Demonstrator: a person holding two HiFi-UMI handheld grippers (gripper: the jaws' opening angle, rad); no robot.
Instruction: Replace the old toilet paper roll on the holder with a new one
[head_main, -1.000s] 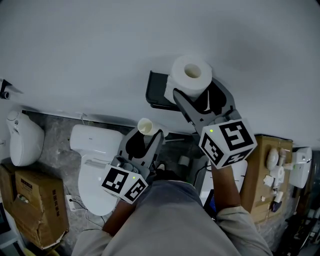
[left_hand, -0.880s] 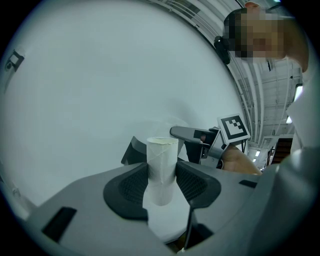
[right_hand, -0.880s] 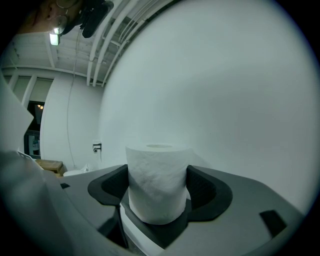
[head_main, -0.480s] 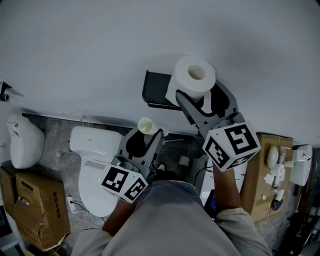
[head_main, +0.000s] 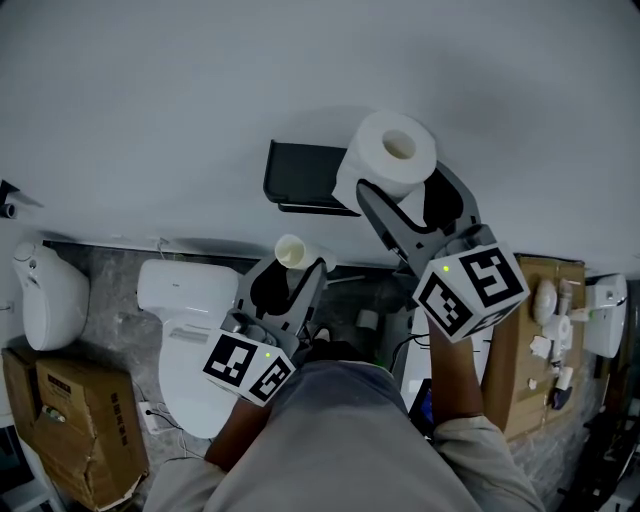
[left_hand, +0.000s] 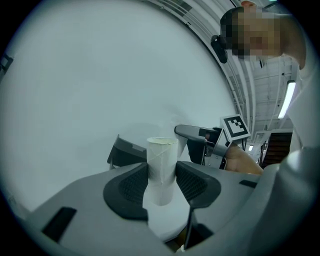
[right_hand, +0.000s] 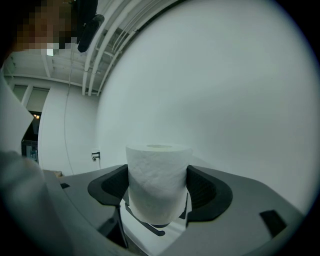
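My right gripper (head_main: 392, 190) is shut on a full white toilet paper roll (head_main: 388, 162), held upright just right of the dark holder (head_main: 303, 176) on the white wall. In the right gripper view the roll (right_hand: 158, 181) stands between both pads. My left gripper (head_main: 291, 265) is shut on the bare cardboard tube (head_main: 291, 252), lower and left of the new roll. In the left gripper view the tube (left_hand: 161, 169) stands upright between the pads, with the holder (left_hand: 126, 152) behind it and the right gripper (left_hand: 207, 145) to the right.
Below on the stone floor stand a white toilet (head_main: 190, 330), a white bin (head_main: 45, 290) and a cardboard box (head_main: 75, 425) at the left. Another cardboard box (head_main: 530, 345) with small items sits at the right. The person's body fills the bottom middle.
The right gripper with the full roll has shifted right and slightly up, away from the holder, which now shows more fully. The left gripper with the tube looks unmoved.
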